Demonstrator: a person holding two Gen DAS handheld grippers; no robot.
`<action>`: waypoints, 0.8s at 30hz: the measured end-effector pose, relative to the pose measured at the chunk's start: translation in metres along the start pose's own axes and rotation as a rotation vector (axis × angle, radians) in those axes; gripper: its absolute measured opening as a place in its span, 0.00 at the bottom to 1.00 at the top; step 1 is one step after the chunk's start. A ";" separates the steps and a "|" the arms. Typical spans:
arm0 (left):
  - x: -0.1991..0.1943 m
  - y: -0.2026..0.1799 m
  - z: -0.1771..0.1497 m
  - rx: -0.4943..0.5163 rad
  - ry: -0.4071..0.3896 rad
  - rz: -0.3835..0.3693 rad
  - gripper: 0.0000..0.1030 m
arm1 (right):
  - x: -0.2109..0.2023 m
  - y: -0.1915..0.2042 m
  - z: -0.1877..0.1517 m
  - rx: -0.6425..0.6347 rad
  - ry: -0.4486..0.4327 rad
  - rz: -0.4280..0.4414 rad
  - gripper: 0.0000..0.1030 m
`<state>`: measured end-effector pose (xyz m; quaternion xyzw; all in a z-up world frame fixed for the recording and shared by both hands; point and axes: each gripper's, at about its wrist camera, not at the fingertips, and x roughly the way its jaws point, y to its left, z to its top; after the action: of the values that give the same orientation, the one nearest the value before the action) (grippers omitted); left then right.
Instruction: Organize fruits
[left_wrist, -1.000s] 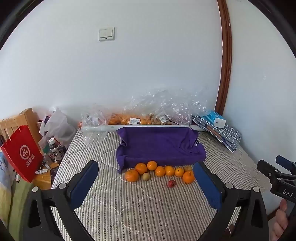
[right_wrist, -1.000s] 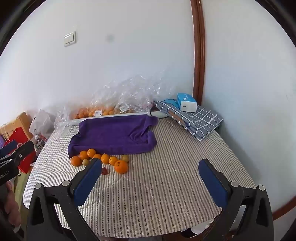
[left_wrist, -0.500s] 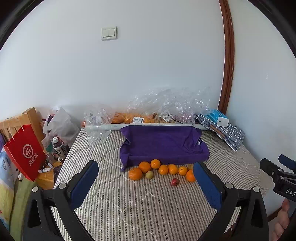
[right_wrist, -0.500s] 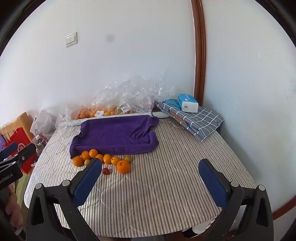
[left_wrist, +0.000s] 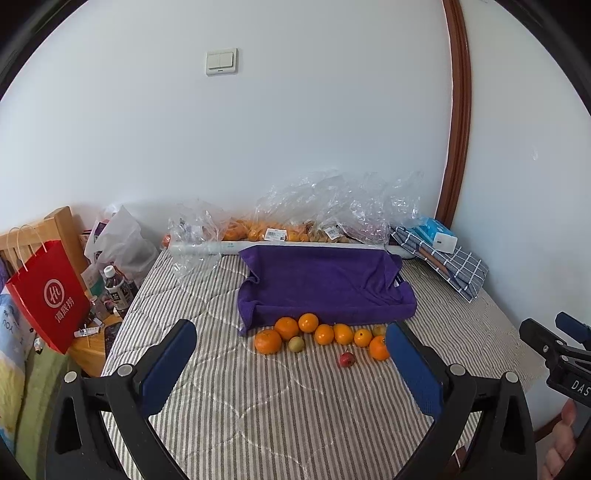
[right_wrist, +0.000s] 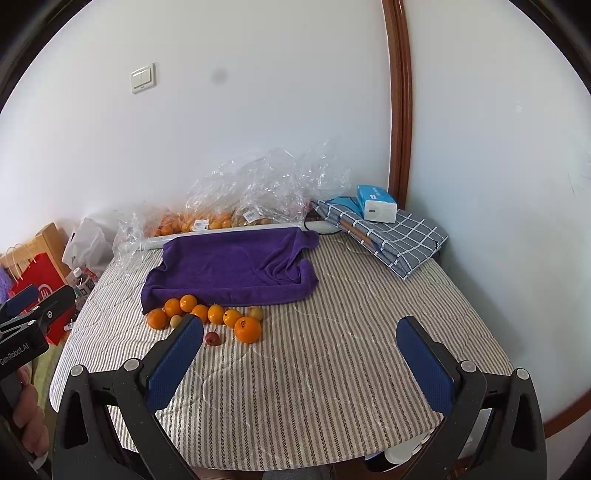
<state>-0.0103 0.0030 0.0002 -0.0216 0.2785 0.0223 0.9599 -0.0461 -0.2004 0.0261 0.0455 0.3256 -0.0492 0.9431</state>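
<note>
Bedside red bag (left_wrist: 48, 295) logo reads "Ht".

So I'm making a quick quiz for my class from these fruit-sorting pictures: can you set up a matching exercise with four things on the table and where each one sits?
Things:
1. purple towel
2. small red fruit
3. tissue box
4. clear plastic bags

Places:
A. on the folded checked cloth
B. against the back wall
C. just behind the row of oranges
D. alone, nearer the camera than the oranges

Pairs: 1-C, 2-D, 3-A, 4-B
</note>
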 end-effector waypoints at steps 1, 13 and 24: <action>0.000 0.000 0.000 0.001 -0.001 0.000 1.00 | 0.000 -0.001 0.000 0.002 -0.001 0.000 1.00; 0.000 0.001 -0.002 0.005 0.000 0.018 1.00 | 0.003 0.003 -0.001 0.006 0.001 0.027 1.00; 0.000 -0.006 -0.003 0.010 -0.003 0.011 1.00 | 0.006 0.003 -0.004 0.007 0.001 0.040 1.00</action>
<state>-0.0116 -0.0032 -0.0021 -0.0155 0.2771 0.0261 0.9604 -0.0433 -0.1972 0.0196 0.0551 0.3251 -0.0311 0.9436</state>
